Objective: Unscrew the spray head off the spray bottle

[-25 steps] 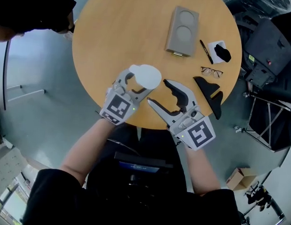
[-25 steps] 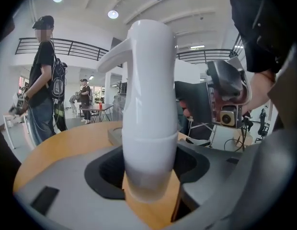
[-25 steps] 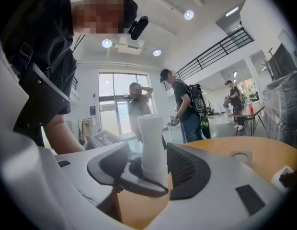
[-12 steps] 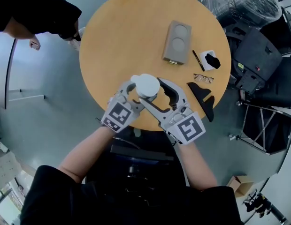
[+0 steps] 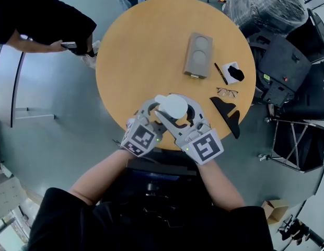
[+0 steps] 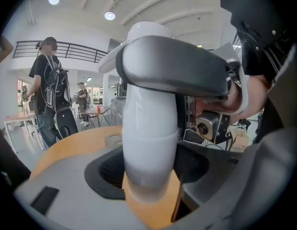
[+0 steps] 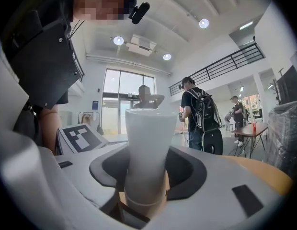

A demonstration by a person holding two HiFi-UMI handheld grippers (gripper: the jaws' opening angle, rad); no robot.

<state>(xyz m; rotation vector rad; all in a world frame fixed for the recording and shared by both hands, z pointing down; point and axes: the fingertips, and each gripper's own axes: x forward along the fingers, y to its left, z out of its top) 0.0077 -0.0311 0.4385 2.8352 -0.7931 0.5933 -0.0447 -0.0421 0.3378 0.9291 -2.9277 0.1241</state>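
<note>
A white spray bottle (image 5: 172, 104) stands upright near the round wooden table's (image 5: 151, 46) front edge. My left gripper (image 5: 154, 106) comes in from the left, shut on the bottle's lower body (image 6: 148, 143). Over from the right, my right gripper (image 5: 178, 109) reaches across the top. Its jaws are closing, with the white spray head (image 7: 146, 143) between the dark pads and touching them. In the left gripper view, one grey finger (image 6: 177, 75) of the right gripper wraps the bottle's upper part. The bottle's base is hidden behind the jaws.
On the table's right half lie a grey case with two round hollows (image 5: 198, 54), a pen (image 5: 221, 73), a white card with a black item (image 5: 235, 73), glasses (image 5: 227, 92) and a black curved object (image 5: 228, 114). A person (image 5: 42, 20) stands at the upper left. Black bags (image 5: 287, 56) lie right.
My right gripper, open and apart from the bottle a second ago, has swung left onto its top and narrowed around it. The left gripper has kept hold of the bottle.
</note>
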